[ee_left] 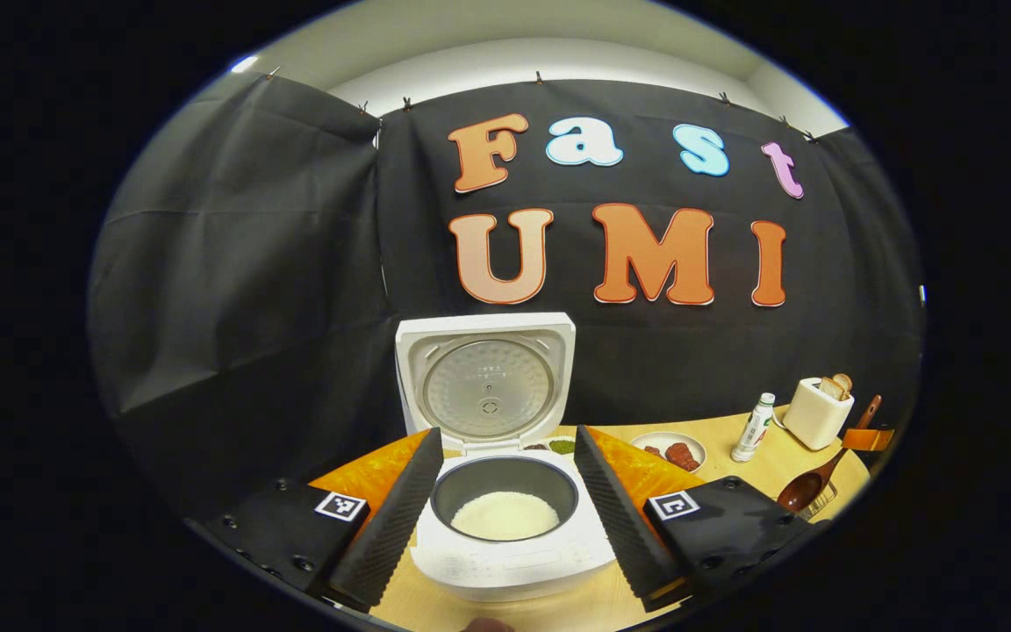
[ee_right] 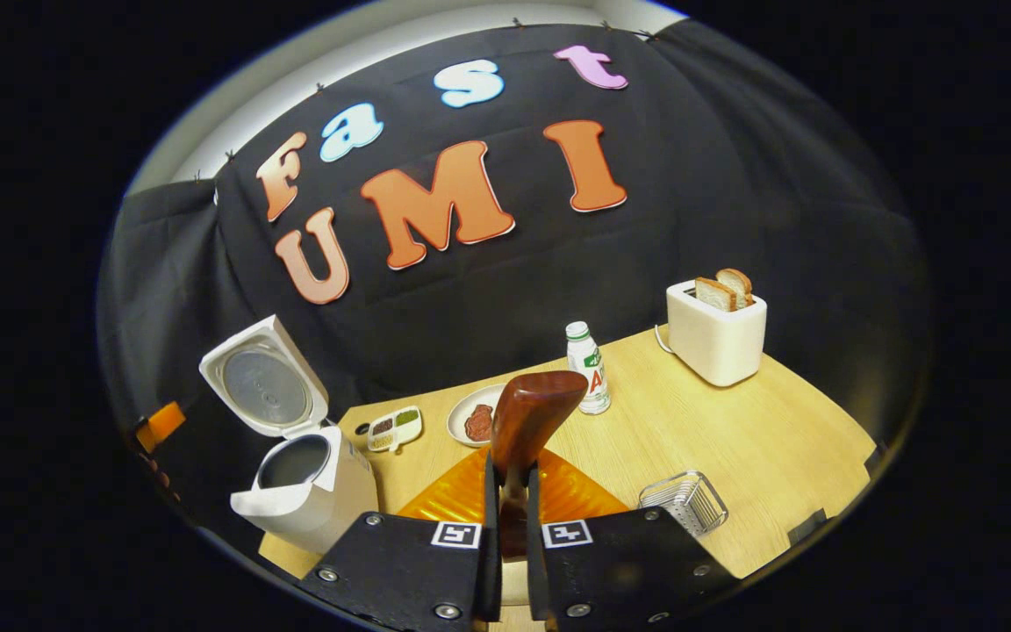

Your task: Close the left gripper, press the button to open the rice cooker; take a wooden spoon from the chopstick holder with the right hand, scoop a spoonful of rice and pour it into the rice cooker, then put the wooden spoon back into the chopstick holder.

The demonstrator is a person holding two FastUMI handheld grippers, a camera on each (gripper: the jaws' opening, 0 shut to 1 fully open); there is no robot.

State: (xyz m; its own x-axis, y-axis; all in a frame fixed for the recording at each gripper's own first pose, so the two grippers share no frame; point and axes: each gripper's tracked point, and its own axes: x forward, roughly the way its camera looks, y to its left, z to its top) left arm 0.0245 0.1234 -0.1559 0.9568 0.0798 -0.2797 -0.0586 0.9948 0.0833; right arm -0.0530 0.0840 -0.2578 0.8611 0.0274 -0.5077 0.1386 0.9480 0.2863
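- Left gripper view: left tongs [ee_left: 503, 505] spread wide, nothing between them, ribbed inner faces angled to either side of the rice cooker [ee_left: 510, 535].
- Smooth white body with rounded corners; lid [ee_left: 485, 382] standing upright at the back, round dimpled metal plate on its inside.
- Dark round inner pot [ee_left: 504, 496] with a pale grainy heap of rice [ee_left: 504, 515] at the bottom.
- Pale wood-grain desk [ee_left: 782, 465] under everything; small white plate [ee_left: 669, 449] with reddish pieces behind the cooker to the right, then a slim white bottle [ee_left: 752, 427], then a boxy cream toaster [ee_left: 818, 412] with bread slices poking out.
- At the far right edge, glossy dark-brown wooden spoon [ee_left: 813, 485], bowl down over a wire holder.
- Black creased cloth wall behind, clipped up along a white upper wall.
- Right gripper view: right tongs [ee_right: 510, 505] clenched on the wooden spoon [ee_right: 527, 421], handle pinched between the inner faces, polished rounded part rising above them.
- Open rice cooker [ee_right: 308, 491] at the left desk edge, lid tilted back.
- Small divided white tray [ee_right: 395, 428] with dark and green fillings, white plate [ee_right: 468, 415], bottle [ee_right: 589, 369], toaster [ee_right: 716, 338] along the back.
- Chopstick holder [ee_right: 685, 502], a shiny wire basket, on the desk [ee_right: 760, 439] just right of the tongs.
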